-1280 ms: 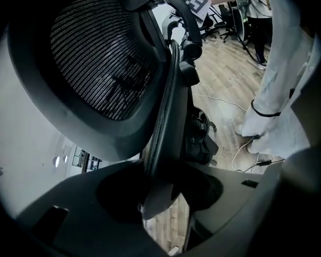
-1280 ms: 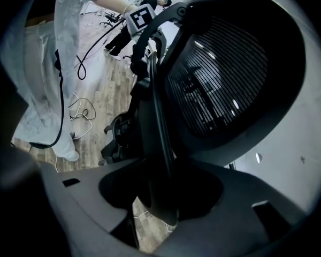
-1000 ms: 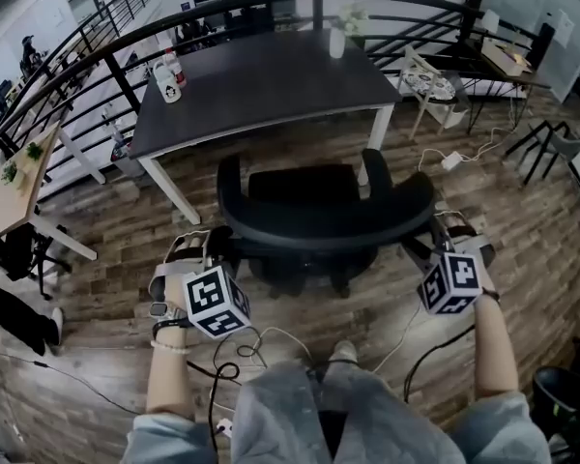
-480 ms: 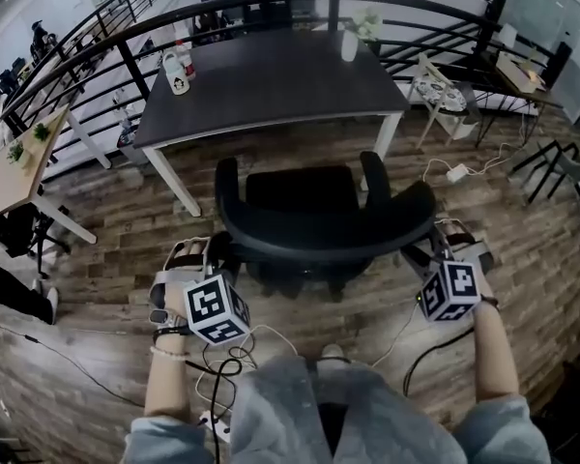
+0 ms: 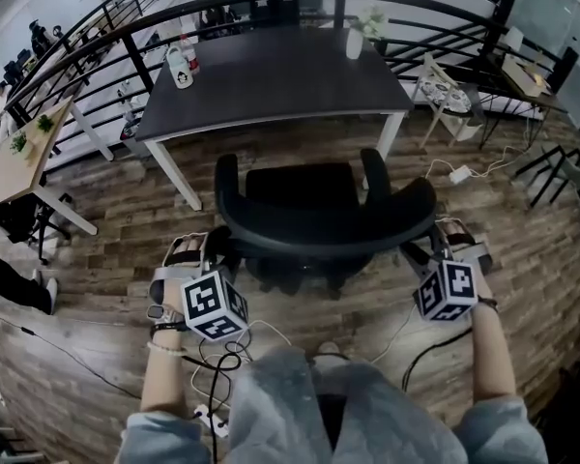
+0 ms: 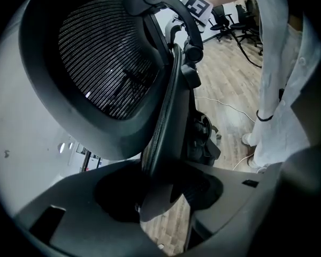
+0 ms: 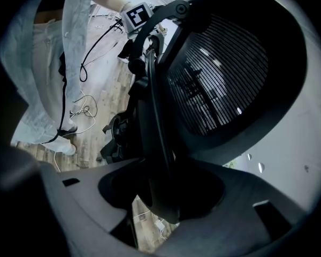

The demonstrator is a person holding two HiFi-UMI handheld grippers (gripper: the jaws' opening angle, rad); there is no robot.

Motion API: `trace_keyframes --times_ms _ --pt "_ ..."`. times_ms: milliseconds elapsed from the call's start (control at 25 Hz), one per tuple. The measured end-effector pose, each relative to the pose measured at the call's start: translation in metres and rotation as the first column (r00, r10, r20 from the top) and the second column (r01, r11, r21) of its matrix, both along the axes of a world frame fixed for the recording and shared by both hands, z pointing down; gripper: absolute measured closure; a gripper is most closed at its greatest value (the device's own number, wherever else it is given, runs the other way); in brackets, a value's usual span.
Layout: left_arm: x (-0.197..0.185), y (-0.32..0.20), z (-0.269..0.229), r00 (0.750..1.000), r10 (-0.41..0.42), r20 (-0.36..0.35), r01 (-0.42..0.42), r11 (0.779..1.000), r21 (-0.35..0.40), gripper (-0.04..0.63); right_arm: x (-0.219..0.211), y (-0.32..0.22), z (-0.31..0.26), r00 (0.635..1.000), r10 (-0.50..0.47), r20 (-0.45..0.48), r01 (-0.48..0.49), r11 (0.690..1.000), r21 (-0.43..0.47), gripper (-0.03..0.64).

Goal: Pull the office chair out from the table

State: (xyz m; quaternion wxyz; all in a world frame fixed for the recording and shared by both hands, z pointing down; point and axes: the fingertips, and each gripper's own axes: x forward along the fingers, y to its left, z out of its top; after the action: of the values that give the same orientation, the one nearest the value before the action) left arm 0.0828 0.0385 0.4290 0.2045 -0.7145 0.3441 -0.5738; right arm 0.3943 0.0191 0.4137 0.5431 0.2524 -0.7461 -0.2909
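Observation:
The black office chair [image 5: 304,187] stands on the wood floor just in front of the dark table [image 5: 271,71], its seat out from under the tabletop. Its curved mesh backrest [image 5: 324,232] faces me. My left gripper [image 5: 205,257] is shut on the backrest's left edge, and my right gripper [image 5: 437,249] is shut on its right edge. In the left gripper view the backrest rim [image 6: 166,116] runs down between the jaws of the left gripper [image 6: 160,197]. The right gripper view shows the rim [image 7: 155,122] clamped the same way in the right gripper [image 7: 160,197].
A bottle and mug [image 5: 179,66] and a white vase [image 5: 356,42] stand on the table. A black railing [image 5: 126,42] runs behind it. Cables [image 5: 237,351] and a power strip [image 5: 205,419] lie on the floor by my feet. A wooden table [image 5: 19,158] is at the left.
Little has changed: both grippers keep their hold on the backrest, and the chair stays about where it was while the head view shifts slightly.

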Motion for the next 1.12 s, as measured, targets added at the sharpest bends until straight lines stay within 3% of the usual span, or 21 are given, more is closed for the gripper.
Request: trace_keyframes --times_ms 320,480,640,800,960,1120 --pt "0.0 0.007 -0.014 0.993 -0.038 -0.113 0.039 0.999 0.007 0.367 -0.001 0.001 -0.007 0.998 0.04 0.05 -0.038 0.999 -0.033 0.407" --pt "0.005 0.017 -0.028 0.976 -0.051 -0.21 0.057 0.998 0.026 0.386 -0.008 0.012 -0.02 0.987 0.053 0.15 -0.046 0.998 -0.049 0.42" --pt "0.015 0.026 -0.051 0.929 -0.059 -0.366 0.085 0.995 0.054 0.426 -0.019 0.023 -0.033 0.968 0.063 0.244 -0.052 0.997 -0.051 0.442" --pt "0.027 0.035 -0.075 0.886 -0.035 -0.462 0.09 0.991 0.098 0.476 -0.038 0.034 -0.057 0.938 0.037 0.346 -0.053 0.998 0.035 0.603" --pt "0.039 0.039 -0.095 0.831 -0.021 -0.556 0.108 0.986 0.124 0.517 -0.06 0.047 -0.07 0.886 0.03 0.463 -0.048 0.998 0.028 0.609" --pt "0.046 0.043 -0.097 0.792 -0.022 -0.61 0.123 0.985 0.123 0.553 -0.077 0.056 -0.075 0.82 0.047 0.57 -0.044 0.999 -0.019 0.611"
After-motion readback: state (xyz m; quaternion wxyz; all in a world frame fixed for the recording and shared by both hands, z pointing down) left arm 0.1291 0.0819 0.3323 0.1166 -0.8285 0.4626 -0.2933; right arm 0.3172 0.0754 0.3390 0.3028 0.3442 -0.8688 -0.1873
